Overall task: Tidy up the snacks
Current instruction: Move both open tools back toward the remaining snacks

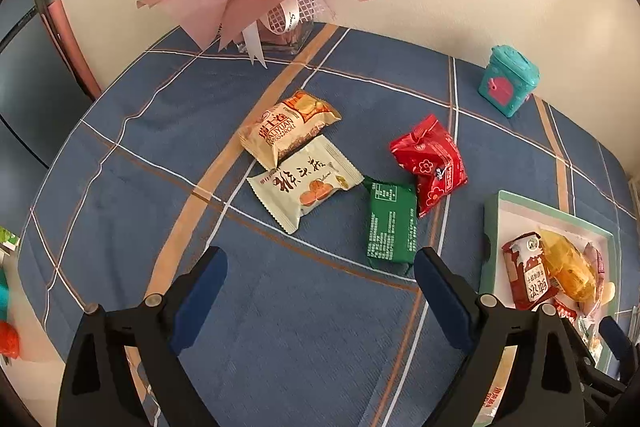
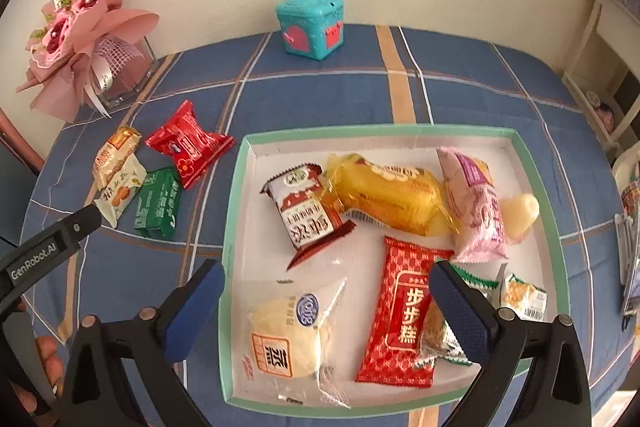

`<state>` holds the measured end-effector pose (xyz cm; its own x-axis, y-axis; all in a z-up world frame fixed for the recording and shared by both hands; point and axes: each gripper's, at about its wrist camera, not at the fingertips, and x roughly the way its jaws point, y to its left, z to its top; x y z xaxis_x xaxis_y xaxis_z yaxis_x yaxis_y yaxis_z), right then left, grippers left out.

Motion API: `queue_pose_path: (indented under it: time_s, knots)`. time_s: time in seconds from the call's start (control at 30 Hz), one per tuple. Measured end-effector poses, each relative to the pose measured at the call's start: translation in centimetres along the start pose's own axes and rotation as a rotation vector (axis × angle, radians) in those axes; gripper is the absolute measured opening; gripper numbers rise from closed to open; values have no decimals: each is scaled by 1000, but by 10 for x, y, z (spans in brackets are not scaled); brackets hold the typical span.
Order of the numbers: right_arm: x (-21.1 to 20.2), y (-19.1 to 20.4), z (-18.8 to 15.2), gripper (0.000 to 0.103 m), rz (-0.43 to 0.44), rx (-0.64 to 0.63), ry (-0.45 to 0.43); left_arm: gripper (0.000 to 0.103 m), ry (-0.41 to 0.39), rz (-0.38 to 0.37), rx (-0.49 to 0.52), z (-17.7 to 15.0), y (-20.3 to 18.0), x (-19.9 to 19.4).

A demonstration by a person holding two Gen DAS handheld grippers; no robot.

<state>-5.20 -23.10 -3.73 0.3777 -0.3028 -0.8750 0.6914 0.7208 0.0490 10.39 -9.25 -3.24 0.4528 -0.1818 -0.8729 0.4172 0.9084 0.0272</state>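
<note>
My left gripper (image 1: 320, 291) hangs wide open over the plaid cloth (image 1: 280, 327), just short of the green packet (image 1: 391, 223) beside the red packet (image 1: 430, 163).

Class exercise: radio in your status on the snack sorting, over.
Left gripper and right gripper open, empty. Four snacks loose on cloth, green packet nearest left. Tray part filled. Nothing blocking.
</note>
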Motion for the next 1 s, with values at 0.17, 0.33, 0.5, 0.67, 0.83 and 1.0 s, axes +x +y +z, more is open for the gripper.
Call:
queue_pose_path:
  time_s: [0.17, 0.33, 0.5, 0.67, 0.83, 1.0]
  knots:
    - [-3, 10, 0, 103, 6, -26, -50, 95, -36, -2, -6, 3, 7, -6]
    - [-2, 17, -1, 103, 7, -45, -59, 95, -42, -9, -25, 5, 15, -5]
    - [1, 22, -2, 103, 20, -52, -61, 95, -59, -21, -24, 9, 16, -4]
    - [3, 33, 1, 103, 66, -64, -76, 95, -67, -44, -33, 18, 23, -4]
    - [6, 51, 5, 103, 102, -85, -92, 95, -45, -14, -6, 24, 26, 1]
    - [13, 67, 6, 103, 123, -115, -78, 95, 0, 3, -24, 28, 37, 14]
